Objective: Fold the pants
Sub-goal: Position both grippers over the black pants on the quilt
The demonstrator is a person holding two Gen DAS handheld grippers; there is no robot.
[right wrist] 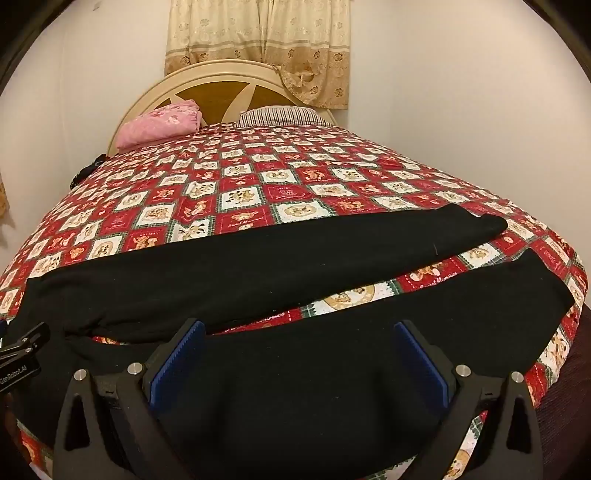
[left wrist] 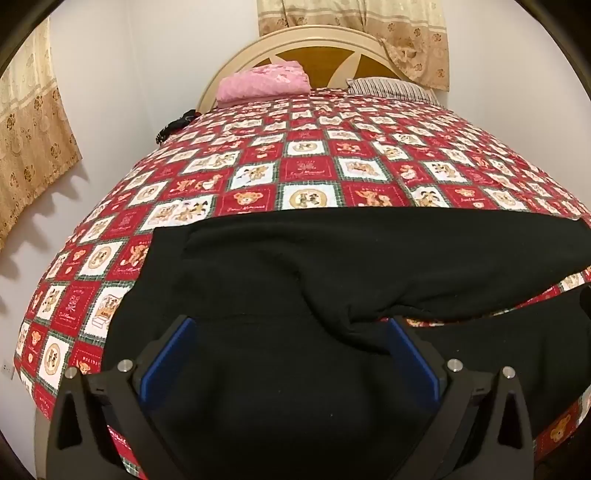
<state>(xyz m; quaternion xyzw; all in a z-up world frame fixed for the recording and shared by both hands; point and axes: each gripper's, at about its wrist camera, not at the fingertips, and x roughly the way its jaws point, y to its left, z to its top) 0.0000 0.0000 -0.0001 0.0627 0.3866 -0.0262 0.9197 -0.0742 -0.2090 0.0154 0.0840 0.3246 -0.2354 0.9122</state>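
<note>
**Inspector A:** We note black pants (left wrist: 314, 266) lying across the near end of a bed (left wrist: 314, 173), in the lower half of the frame in both views. The left claw (left wrist: 291, 328) stands wide apart at the bottom centre of its view, blue pads (left wrist: 171, 354) on either side of black cloth, with nothing clamped between them.

**Inspector B:** We confirm the same of the right claw (right wrist: 299, 332): wide apart, bottom centre, above the nearer leg and gripping nothing. Whether either claw's tips touch the cloth we cannot tell.

**Inspector A:** The left view gives us the waist end: its edge runs down the lower left of the frame, and the cloth is bunched in folds at the centre. The leg ends run off the right edge there.

**Inspector B:** The right view supplies them. Both legs stretch to the right of the frame, apart from each other, with a wedge of the red and white bear-print cover showing between them. Their hems (right wrist: 495, 225) lie in the right half. We also see the left claw's black body (right wrist: 22, 347) at the lower left edge.

**Inspector A:** Common to both views: a pink folded cloth (left wrist: 264, 81) and a striped pillow (left wrist: 388, 88) by the headboard (left wrist: 314, 37) in the upper part, and a curtain (left wrist: 354, 26) above. Only the left view shows a second curtain (left wrist: 33, 147) at the far left.
</note>
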